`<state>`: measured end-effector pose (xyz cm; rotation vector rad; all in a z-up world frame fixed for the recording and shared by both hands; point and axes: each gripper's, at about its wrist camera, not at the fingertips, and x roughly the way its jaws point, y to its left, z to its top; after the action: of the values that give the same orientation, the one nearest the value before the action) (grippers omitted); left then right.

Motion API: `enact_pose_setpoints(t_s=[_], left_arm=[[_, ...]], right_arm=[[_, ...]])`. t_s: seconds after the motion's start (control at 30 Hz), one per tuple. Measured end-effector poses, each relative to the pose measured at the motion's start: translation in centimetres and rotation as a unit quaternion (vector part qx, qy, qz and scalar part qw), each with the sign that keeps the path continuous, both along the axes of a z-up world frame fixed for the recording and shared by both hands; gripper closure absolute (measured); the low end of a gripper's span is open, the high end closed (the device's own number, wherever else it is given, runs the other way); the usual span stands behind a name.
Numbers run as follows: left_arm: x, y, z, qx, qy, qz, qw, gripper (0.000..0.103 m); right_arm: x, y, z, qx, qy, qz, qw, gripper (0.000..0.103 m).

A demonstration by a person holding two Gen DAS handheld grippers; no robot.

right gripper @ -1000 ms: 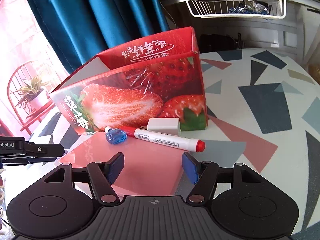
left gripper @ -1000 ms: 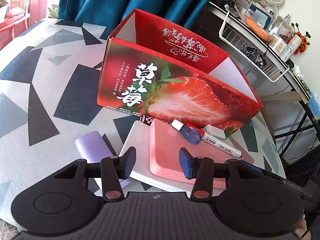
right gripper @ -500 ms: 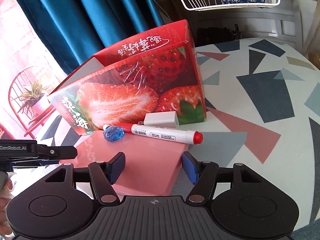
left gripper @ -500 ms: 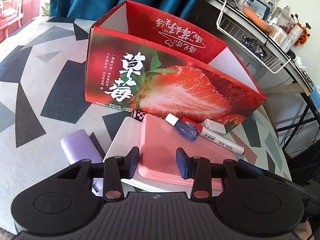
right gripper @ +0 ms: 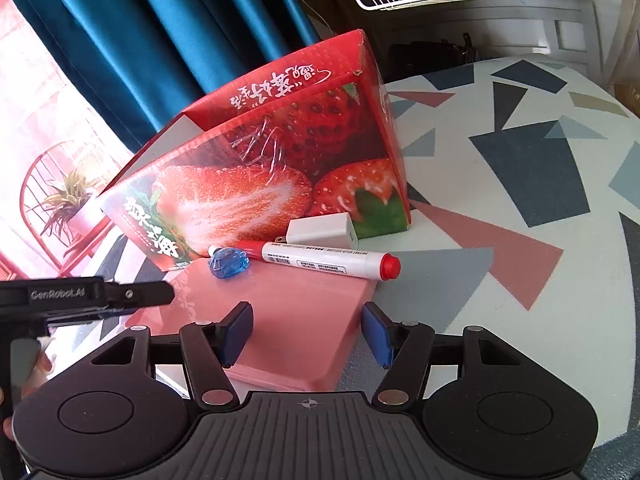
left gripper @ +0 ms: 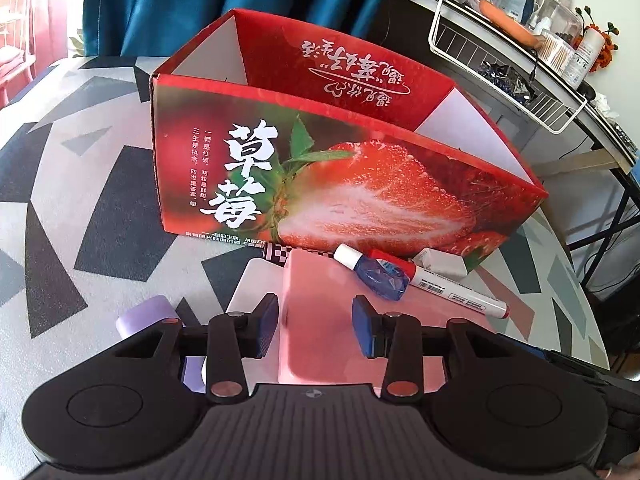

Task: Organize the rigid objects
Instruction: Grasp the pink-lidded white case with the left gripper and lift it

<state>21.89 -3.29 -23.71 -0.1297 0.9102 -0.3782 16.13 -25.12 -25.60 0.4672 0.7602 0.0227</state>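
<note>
1. Over the last second the left gripper [left gripper: 314, 326] has moved forward over the pink tray [left gripper: 320, 300]. Its fingers are open and have narrowed a little; they straddle the tray's near left part and hold nothing.
2. The right gripper [right gripper: 308, 334] has also crept forward over the tray's right side. Its fingers are open wide on either side of the tray's near right corner and grip nothing.
3. The loose items have not moved. The marker [right gripper: 320, 262], the blue bottle [right gripper: 228, 264] and the white plug [right gripper: 322, 232] lie against the front foot of the strawberry box [left gripper: 320, 168], towards its right corner. The bottle rests on the tray's far edge.
4. The tray sits on a white board [left gripper: 256, 292], and a purple block [left gripper: 146, 314] lies just to the left of it on the table [right gripper: 520, 208].
5. The box looks unfilled as far as can be seen, so sorting has probably not begun. Both grippers seem to be lining up on the tray, likely to lift it together.
</note>
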Motion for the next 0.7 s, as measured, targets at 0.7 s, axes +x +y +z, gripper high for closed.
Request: enact_pose_setpoints(t_s=[0.7], left_arm=[[-1.5,0.5,-0.5,-0.004,-0.010,0.015,0.9998,0.057]], right_arm=[[0.3,0.0,-0.4,0.010,0.005,-0.003,1.000,0.046]])
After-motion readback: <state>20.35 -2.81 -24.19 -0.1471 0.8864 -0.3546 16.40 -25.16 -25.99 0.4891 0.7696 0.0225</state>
